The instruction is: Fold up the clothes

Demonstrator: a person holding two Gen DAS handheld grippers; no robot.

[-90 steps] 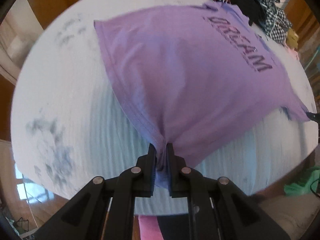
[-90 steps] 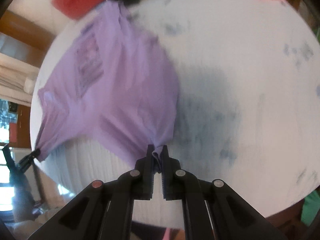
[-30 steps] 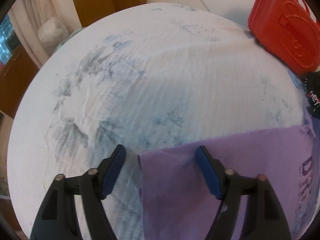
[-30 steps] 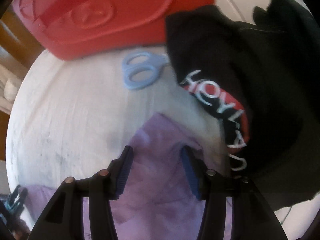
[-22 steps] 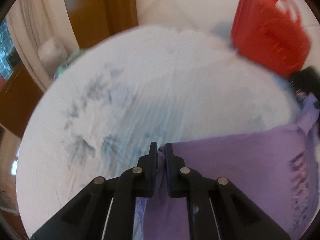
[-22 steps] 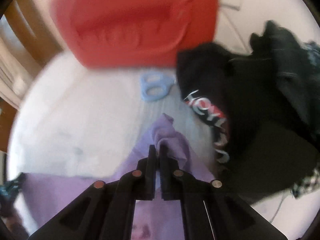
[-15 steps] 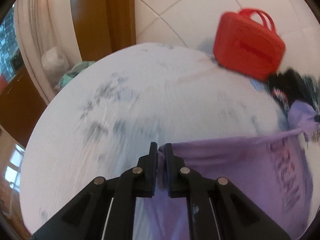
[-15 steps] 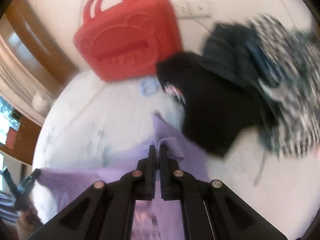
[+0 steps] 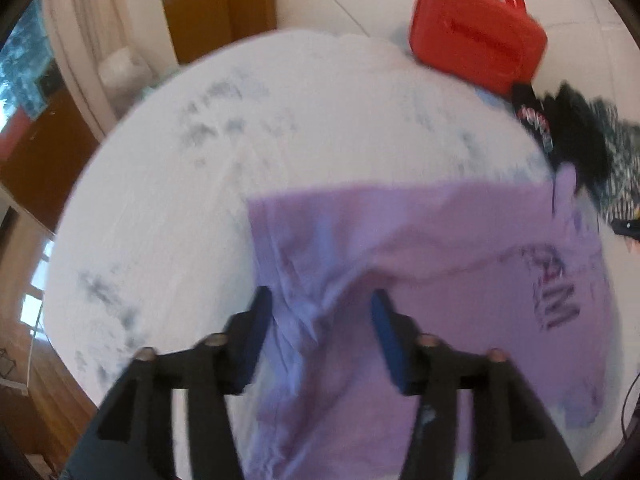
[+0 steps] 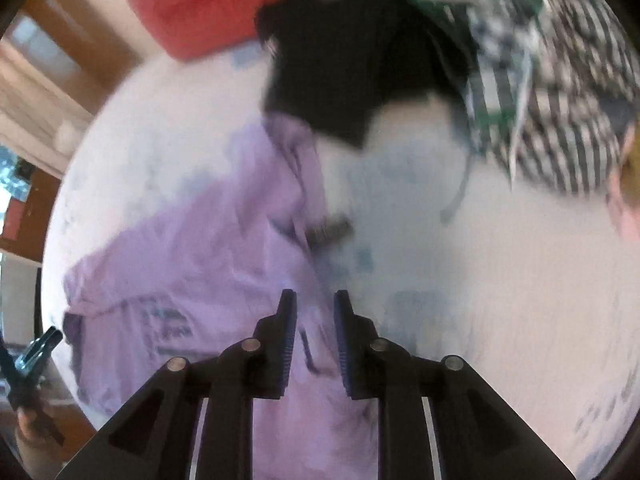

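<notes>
A purple T-shirt (image 9: 420, 248) with dark lettering lies on the white bedspread (image 9: 200, 208), its upper part doubled over in a fold. My left gripper (image 9: 320, 312) hangs above the shirt's left edge, its jaws opening, blue pads clear of the cloth. In the right wrist view the same purple T-shirt (image 10: 192, 264) spreads to the left. My right gripper (image 10: 314, 312) is above its right edge, jaws opening with a narrow gap and nothing pinched between them. The other gripper's tip (image 10: 40, 344) shows at the far left.
A red plastic case (image 9: 476, 28) stands at the far side of the bed by the wall. A heap of black clothing (image 10: 348, 60) and a black-and-white striped garment (image 10: 560, 120) lies beyond the shirt. Wooden furniture (image 9: 224, 4) and a curtain stand behind.
Both grippers pinched the shirt's far edge, carried it back toward me, then let go. Their jaws now stand apart and the cloth has dropped onto the shirt.
</notes>
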